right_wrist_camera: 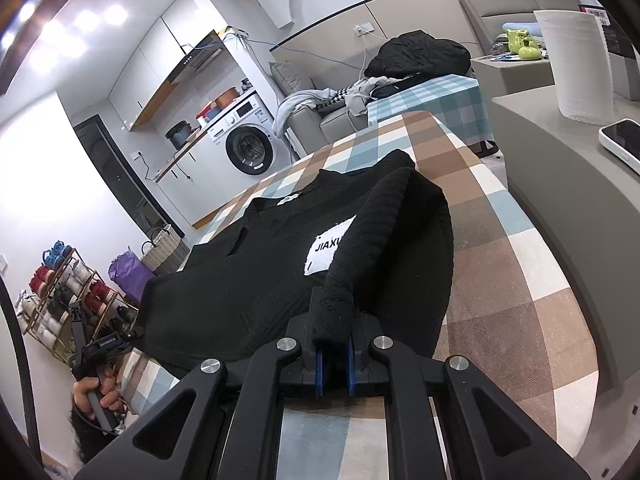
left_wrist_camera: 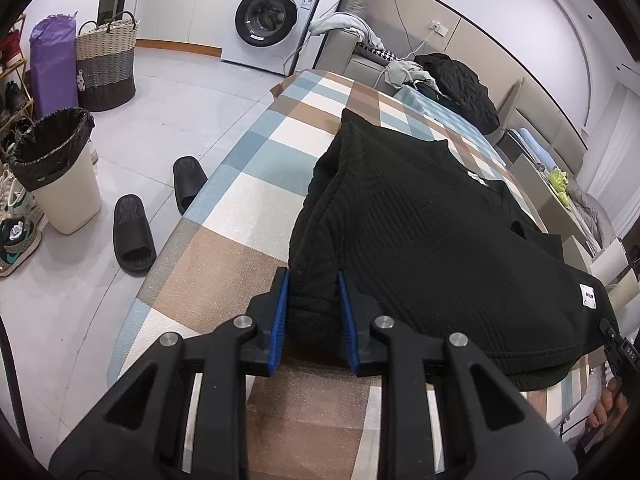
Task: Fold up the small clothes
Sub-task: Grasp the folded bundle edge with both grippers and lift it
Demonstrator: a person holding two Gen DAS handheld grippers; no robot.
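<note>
Laundry-room setting with washing machine (left_wrist_camera: 269,16) behind a checked desk (left_wrist_camera: 224,216) bearing a black knit sweater (left_wrist_camera: 420,240), spread flat, white label up. Left hand-held gripper (left_wrist_camera: 312,280) clamped on bunched fabric at the sweater's near corner, blue pads (left_wrist_camera: 280,312) pressing both sides. Right hand-held gripper (right_wrist_camera: 334,344) pinched together on the cuff of a sleeve (right_wrist_camera: 376,240) draped over the body

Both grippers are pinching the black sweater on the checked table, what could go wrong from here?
1. The right hand-held gripper pinches only a rolled sleeve end of the black sweater; lifting may let it slip free.
2. The left hand-held gripper clamps a thick bunched corner, so some layers could drop out and spoil the fold.
3. The sweater's near hem sits close to the checked table edge and might slide off.
</note>
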